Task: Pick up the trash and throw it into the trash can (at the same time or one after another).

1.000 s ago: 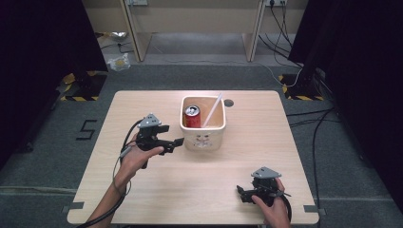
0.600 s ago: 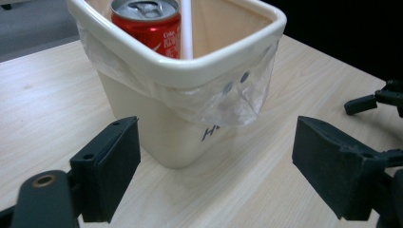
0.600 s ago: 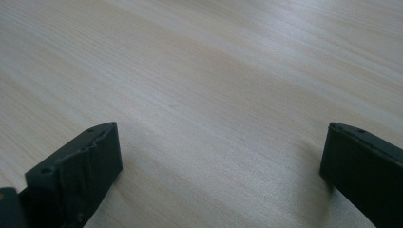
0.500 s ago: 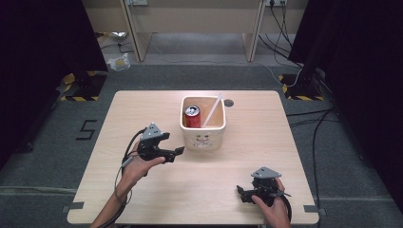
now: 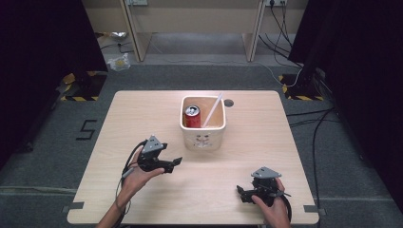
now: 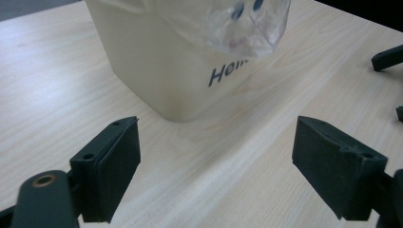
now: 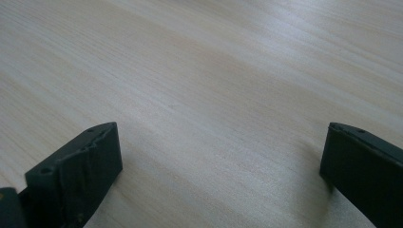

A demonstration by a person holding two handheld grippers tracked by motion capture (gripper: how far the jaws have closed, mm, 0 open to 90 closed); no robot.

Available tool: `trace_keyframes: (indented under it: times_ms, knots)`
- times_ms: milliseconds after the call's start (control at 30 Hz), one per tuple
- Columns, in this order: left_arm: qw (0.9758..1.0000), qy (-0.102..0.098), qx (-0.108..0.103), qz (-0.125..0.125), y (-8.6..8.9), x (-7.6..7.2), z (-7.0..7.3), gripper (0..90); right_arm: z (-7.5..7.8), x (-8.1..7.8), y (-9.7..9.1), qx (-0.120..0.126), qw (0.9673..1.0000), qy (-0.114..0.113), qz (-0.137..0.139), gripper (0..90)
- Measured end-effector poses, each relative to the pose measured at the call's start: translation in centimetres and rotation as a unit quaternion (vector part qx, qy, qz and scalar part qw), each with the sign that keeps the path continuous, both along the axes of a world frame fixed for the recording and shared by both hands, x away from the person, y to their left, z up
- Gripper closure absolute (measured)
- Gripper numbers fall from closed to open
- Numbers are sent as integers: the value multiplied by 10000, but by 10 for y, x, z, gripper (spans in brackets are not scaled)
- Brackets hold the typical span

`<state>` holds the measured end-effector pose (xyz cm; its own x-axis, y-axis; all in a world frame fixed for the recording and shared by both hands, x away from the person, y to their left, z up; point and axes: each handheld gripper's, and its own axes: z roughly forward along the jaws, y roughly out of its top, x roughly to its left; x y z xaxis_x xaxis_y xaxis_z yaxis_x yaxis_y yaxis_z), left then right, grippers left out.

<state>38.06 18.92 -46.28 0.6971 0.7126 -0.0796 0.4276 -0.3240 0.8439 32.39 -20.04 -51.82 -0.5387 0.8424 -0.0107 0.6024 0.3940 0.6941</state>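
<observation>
My left gripper [image 5: 175, 163] is wide open and holds nothing. I point it at the cream bin [image 6: 171, 61] so I can grab its side. The bin [image 5: 203, 137] sits mid-table with a red can [image 5: 192, 116] inside. My right gripper [image 5: 241, 192] rests open near me, out of the way.

L claw [image 5: 177, 162] back from bin [image 5: 203, 140]

We see a wooden table [image 5: 266, 142] under both tools. A small grey round spot [image 5: 229, 102] sits on it, far ahead of the right gripper [image 5: 240, 194]. On the grey floor [image 5: 57, 156], a white 5 [image 5: 87, 129] lies off to the left of the left gripper [image 5: 175, 165]. Black cables [image 5: 309, 121] run far off to the right gripper's right.
</observation>
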Motion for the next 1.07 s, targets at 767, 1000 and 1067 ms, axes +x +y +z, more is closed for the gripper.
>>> trace_keyframes:
  times_ms: [767, 1000, 1067]
  knots:
    - [9969, 353, 646, -280, -6, -24, -41, 159, 0, 0, 0, 0, 10000, -3, 0, 3]
    - [9959, 447, 728, -310, -6, -26, -46, 159, 0, 0, 0, 0, 10000, -4, 0, 3]
    - [9956, 467, 751, -316, -5, -26, -47, 159, 0, 0, 0, -1, 10000, -5, 2, 3]
